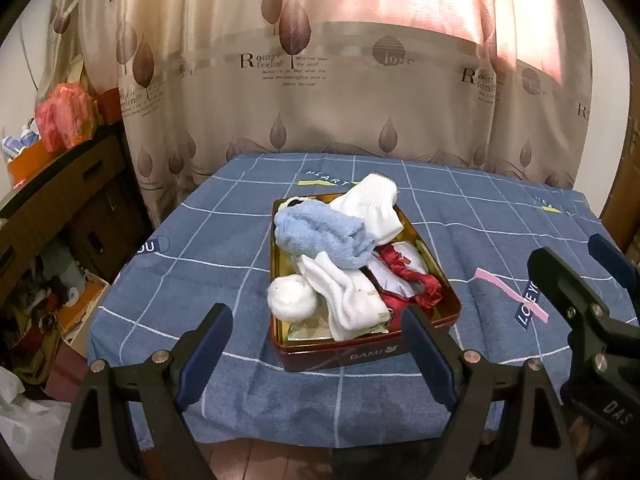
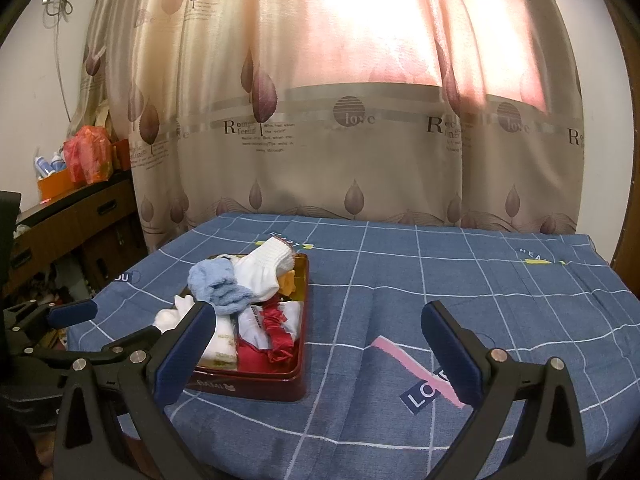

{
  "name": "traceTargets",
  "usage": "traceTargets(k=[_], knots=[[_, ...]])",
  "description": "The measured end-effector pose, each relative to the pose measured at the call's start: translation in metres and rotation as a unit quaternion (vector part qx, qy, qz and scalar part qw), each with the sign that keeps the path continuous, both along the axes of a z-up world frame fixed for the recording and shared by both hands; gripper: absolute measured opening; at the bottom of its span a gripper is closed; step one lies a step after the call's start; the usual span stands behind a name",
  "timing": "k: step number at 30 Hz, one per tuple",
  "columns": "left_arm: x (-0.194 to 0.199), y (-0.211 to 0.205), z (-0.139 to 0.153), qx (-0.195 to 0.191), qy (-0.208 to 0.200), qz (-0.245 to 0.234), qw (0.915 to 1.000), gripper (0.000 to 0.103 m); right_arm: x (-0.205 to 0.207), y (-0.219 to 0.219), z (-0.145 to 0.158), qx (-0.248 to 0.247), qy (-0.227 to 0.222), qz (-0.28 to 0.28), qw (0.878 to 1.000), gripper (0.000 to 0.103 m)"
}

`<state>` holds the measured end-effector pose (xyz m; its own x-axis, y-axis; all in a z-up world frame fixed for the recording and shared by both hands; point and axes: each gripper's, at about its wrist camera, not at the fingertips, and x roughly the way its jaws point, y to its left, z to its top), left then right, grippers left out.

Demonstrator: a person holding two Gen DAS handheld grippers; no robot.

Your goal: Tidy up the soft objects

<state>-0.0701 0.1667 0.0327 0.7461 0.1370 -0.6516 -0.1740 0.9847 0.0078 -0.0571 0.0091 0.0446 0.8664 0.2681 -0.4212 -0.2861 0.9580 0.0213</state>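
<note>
- Red tin box [image 1: 362, 354] sits on the blue checked counter [image 1: 200, 248], filled with soft items: a light-blue towel [image 1: 320, 236], white socks [image 1: 352, 296], a white ball [image 1: 292, 298], red fabric [image 1: 408, 276].
- Left tool [image 1: 316, 356]: jaws wide, empty, just before the box.
- Right tool [image 2: 316, 354]: jaws wide, empty, beside the box.

Socks [image 1: 344, 264] heaped in red tin [image 1: 448, 300] on tablecloth [image 1: 200, 248]

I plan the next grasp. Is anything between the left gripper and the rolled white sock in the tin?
Nothing visible. The left gripper is open, and only bare tablecloth lies before the rolled white sock.
</note>
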Motion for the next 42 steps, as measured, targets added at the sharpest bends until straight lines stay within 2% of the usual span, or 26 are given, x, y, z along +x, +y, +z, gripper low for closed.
traceTargets(k=[42], knots=[[-0.0008,0.0030,0.0004,-0.001,-0.003,0.004,1.0000,0.088,0.0001,0.0032,0.0082,-0.003,-0.006,0.000,1.000,0.102]])
